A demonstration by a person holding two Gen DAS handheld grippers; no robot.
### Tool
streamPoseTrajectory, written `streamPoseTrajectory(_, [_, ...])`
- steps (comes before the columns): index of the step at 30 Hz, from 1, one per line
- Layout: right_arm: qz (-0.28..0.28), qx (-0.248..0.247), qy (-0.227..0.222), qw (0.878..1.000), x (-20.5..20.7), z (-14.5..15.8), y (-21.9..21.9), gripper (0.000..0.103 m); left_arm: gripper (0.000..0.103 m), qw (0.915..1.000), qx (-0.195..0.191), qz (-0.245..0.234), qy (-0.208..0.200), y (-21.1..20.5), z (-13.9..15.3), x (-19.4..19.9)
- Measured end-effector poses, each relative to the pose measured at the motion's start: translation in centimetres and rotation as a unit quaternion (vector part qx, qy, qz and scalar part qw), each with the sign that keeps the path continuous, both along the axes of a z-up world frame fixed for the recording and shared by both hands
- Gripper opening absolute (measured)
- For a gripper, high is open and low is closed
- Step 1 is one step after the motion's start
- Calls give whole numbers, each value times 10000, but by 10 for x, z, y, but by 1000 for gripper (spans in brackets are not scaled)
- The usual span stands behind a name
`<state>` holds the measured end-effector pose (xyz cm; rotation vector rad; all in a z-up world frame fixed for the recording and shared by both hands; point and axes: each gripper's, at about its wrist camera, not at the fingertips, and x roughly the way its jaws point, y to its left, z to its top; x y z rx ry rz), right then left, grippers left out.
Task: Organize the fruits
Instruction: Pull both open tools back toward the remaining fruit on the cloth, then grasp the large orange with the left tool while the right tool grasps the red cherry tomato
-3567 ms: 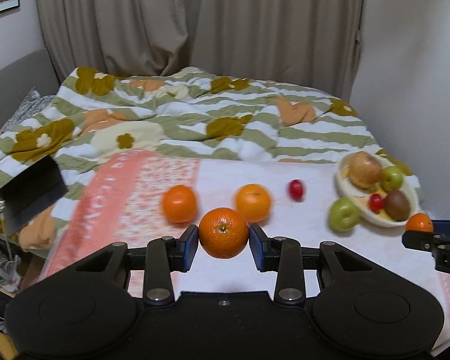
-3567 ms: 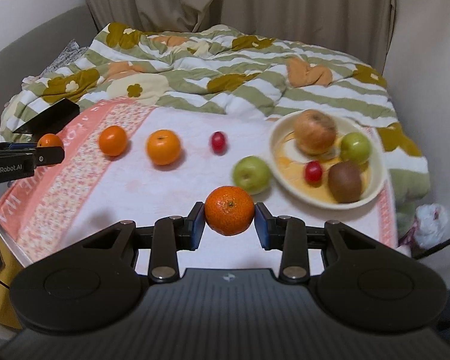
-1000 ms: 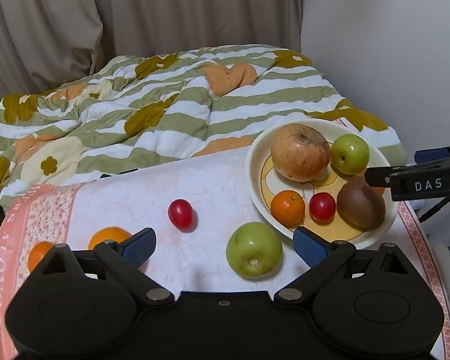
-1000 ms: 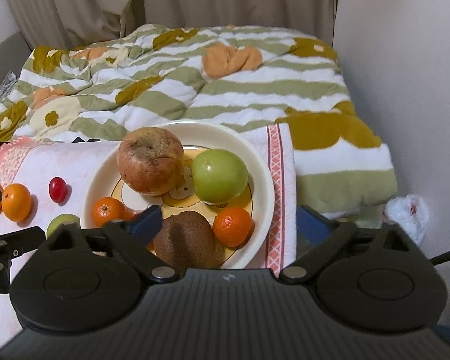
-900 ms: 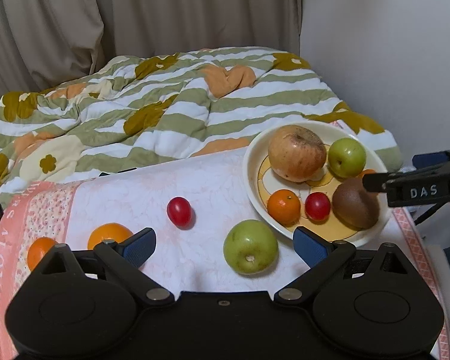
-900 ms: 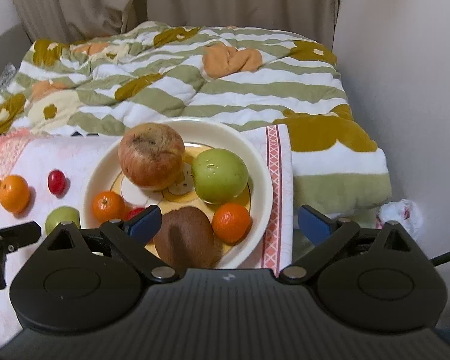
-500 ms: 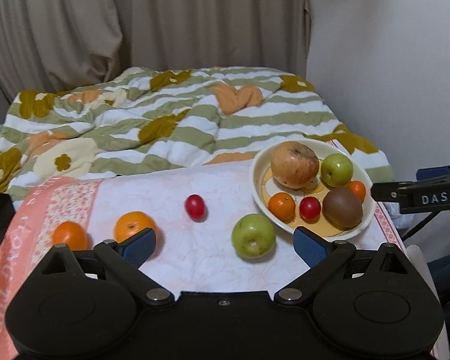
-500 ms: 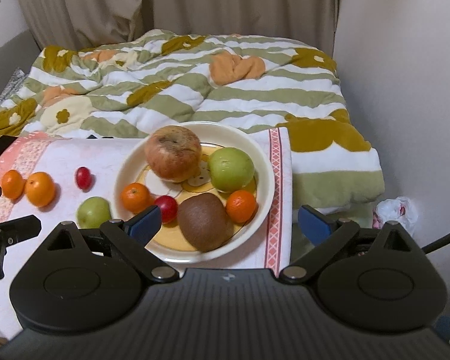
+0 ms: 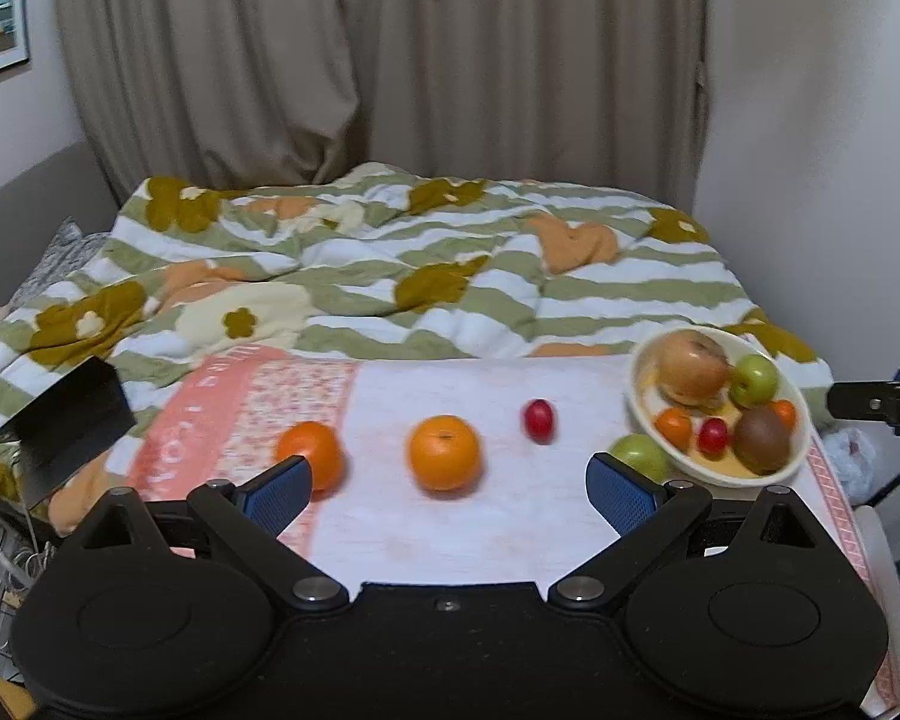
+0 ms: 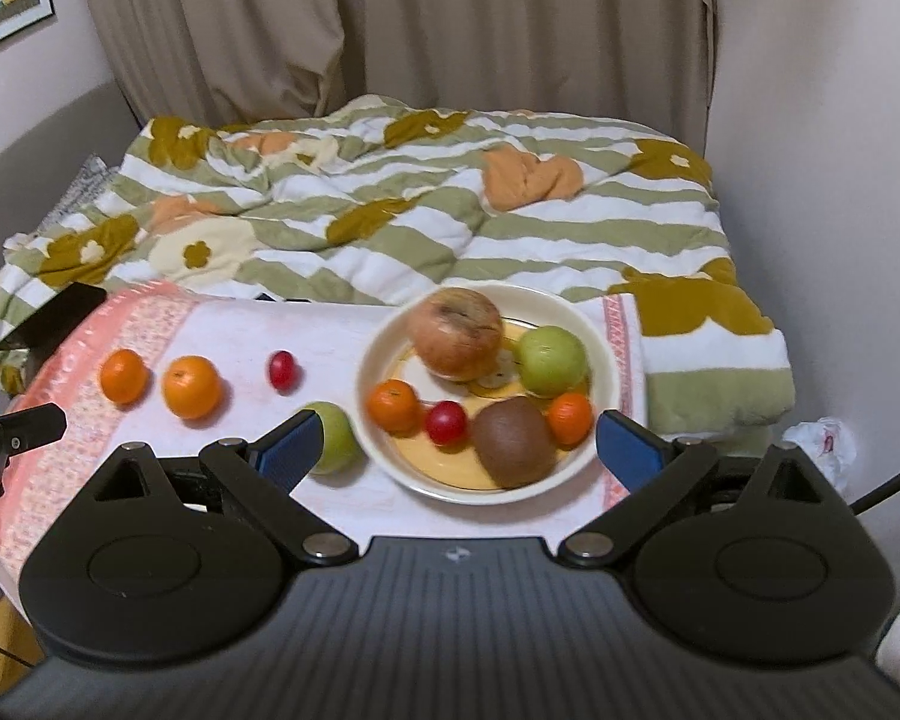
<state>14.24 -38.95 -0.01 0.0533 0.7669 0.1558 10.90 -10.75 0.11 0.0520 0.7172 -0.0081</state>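
— Fruits are sitting in two groups: four are lying loose on the cloth [image 9: 510,516], namely two oranges [image 9: 444,453], a small red fruit [image 9: 538,420] and a green apple [image 10: 333,438] just beside the plate [image 10: 606,360], which is already carrying six pieces.

— What is risking trouble?

— Round fruit on a soft, draped cloth is liable to roll if nudged, I'm judging. The plate is getting crowded too, so another orange dropped in could be knocking one out over the rim, and it is sitting near the cloth's right edge.

— And the claws?

— The left gripper [image 9: 447,489] is hanging spread wide, holding and touching nothing, facing the oranges. The right gripper [image 10: 459,447] is likewise gaping wide and empty, hovering in front of the plate.
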Motion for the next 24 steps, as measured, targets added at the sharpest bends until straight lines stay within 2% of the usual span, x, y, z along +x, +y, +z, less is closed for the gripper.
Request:
streamPoseTrajectory(6, [-48, 74, -80, 9999, 1, 10, 39, 103, 100, 10000, 14, 38, -77, 45, 3, 5])
streamPoseTrajectory(10, [-211, 66, -55, 9997, 6, 10, 71, 103, 100, 9999, 54, -117, -70, 73, 4, 16])
streamPoseTrajectory(16, [-433, -12, 119, 9990, 20, -1, 117, 103, 100, 9992, -103, -373, 103, 112, -2, 40])
streamPoseTrajectory(24, [-819, -61, 407, 9958, 45, -25, 162, 103, 99, 9957, -225, -745, 503, 148, -29, 77])
